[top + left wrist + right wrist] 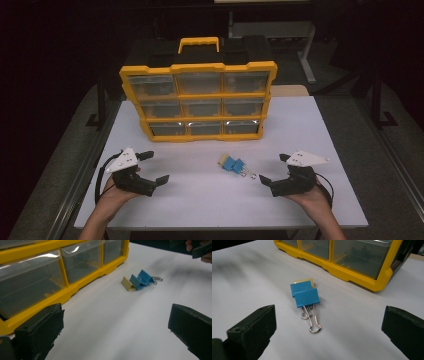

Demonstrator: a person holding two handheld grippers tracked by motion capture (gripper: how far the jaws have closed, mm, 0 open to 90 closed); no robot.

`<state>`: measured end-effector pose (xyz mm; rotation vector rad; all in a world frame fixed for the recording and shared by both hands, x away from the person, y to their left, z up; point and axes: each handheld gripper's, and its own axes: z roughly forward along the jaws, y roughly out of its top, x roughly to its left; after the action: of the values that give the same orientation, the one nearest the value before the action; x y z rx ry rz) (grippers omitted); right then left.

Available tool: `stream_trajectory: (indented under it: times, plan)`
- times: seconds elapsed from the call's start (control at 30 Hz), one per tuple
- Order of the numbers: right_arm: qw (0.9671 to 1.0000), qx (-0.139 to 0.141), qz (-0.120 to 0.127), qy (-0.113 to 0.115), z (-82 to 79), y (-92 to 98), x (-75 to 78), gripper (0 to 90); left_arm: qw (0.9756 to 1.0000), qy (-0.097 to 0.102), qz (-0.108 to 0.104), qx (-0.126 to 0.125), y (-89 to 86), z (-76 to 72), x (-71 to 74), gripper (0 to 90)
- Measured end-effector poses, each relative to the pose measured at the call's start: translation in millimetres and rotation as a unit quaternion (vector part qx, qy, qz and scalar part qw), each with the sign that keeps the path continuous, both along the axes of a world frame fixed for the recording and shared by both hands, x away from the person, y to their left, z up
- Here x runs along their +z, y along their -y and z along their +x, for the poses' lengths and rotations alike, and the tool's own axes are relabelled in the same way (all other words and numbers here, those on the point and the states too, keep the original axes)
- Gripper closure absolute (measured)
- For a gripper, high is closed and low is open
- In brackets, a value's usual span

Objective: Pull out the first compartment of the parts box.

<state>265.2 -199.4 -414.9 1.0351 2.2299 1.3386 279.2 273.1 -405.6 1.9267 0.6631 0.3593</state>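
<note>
Binder clips [232, 164] on white surface [200, 200], yellow drawer organizer [198, 100] behind
Fingers of left gripper [155, 167] and right gripper [272, 169] apart, holding nothing; bare room all around

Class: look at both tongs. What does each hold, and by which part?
Nothing. The left tongs and right tongs stand open, apart from the binder clips.

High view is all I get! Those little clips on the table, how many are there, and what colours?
Observer: Three binder clips in a row: two blue, one tan.
Operator: Do they have handles?
Observer: Silver wire handles stick out of the blue end clip, toward the right gripper.
Operator: Is anything in the yellow box's drawers?
Observer: The drawer at the bottom corner near the right gripper holds some dark pieces, too blurred to name.
</note>
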Motion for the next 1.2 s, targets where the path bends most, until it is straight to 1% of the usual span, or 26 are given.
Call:
stream_trajectory:
  times: [0.17, 0.2, 0.27, 0.3, 0.37, 0.4, 0.47, 0.53, 0.6, 0.73, 0.93, 1.0, 1.07, 1.13, 1.2]
  plan:
    - [1.0000, 0.003, -0.004, 0.001, -1.0, -0.9, -0.7, 0.0, 1.0000, 0.002, 0.002, -0.001, 1.1, 0.0, -0.5, 0.0]
    - [1.0000, 0.005, -0.003, 0.002, -0.7, -1.0, -0.7, 0.0, 1.0000, 0.000, -0.001, -0.002, 0.9, 0.0, 0.4, 0.0]
    - [1.0000, 0.006, -0.003, 0.003, -0.5, -1.1, -0.8, 0.0, 1.0000, 0.001, 0.000, -0.002, 0.2, 0.8, 1.3, 0.0]
    - [1.0000, 0.006, -0.003, 0.006, -0.1, -1.0, -0.8, 0.0, 1.0000, 0.001, -0.002, -0.002, 0.3, 1.4, 1.6, 0.0]
    - [1.0000, 0.004, 0.003, 0.004, 0.2, -0.6, -0.5, 0.0, 1.0000, -0.003, -0.006, -0.001, 0.7, 2.5, 1.4, 0.0]
    - [1.0000, 0.001, 0.008, 0.004, 0.1, -0.3, 0.0, 0.0, 1.0000, -0.005, -0.003, -0.004, 1.2, 3.3, 1.0, 0.0]
    - [1.0000, 0.002, 0.009, 0.003, 0.1, -0.2, 0.0, 0.0, 0.9999, -0.009, -0.007, -0.004, 2.8, 3.9, 0.3, 0.0]
    - [1.0000, 0.004, 0.006, 0.003, -0.9, -0.2, -0.5, 0.0, 0.9999, -0.010, -0.001, -0.007, 4.5, 5.5, 0.1, 0.0]
    - [1.0000, 0.003, 0.005, 0.004, -1.4, 0.4, -0.5, 0.0, 0.9999, -0.009, -0.003, -0.009, 7.6, 7.2, -0.1, 0.0]
    - [1.0000, 0.000, 0.005, 0.006, -1.9, 1.2, 0.4, 0.0, 0.9999, -0.007, 0.003, -0.014, 11.9, 11.1, 1.5, 0.0]
    - [1.0000, 0.001, 0.005, 0.007, -2.5, 0.2, -0.2, 0.0, 0.9999, -0.005, 0.002, -0.010, 15.3, 12.3, 2.1, 0.0]
    - [1.0000, 0.002, 0.005, 0.006, -2.0, 0.2, -0.2, 0.0, 1.0000, -0.004, 0.000, -0.009, 16.1, 13.0, 2.7, 0.0]
    - [1.0000, 0.002, 0.005, 0.006, -1.3, -0.1, -0.3, 0.0, 0.9999, -0.002, -0.003, -0.013, 17.3, 13.9, 3.6, 0.0]
    - [1.0000, 0.002, 0.005, 0.007, -1.2, -0.7, -0.5, 0.0, 0.9999, -0.006, -0.003, -0.015, 18.1, 15.0, 4.7, 0.0]
    - [1.0000, 0.002, 0.005, 0.007, -1.0, -0.8, -0.8, 0.0, 0.9998, -0.006, -0.009, -0.016, 19.5, 16.6, 5.0, 0.0]
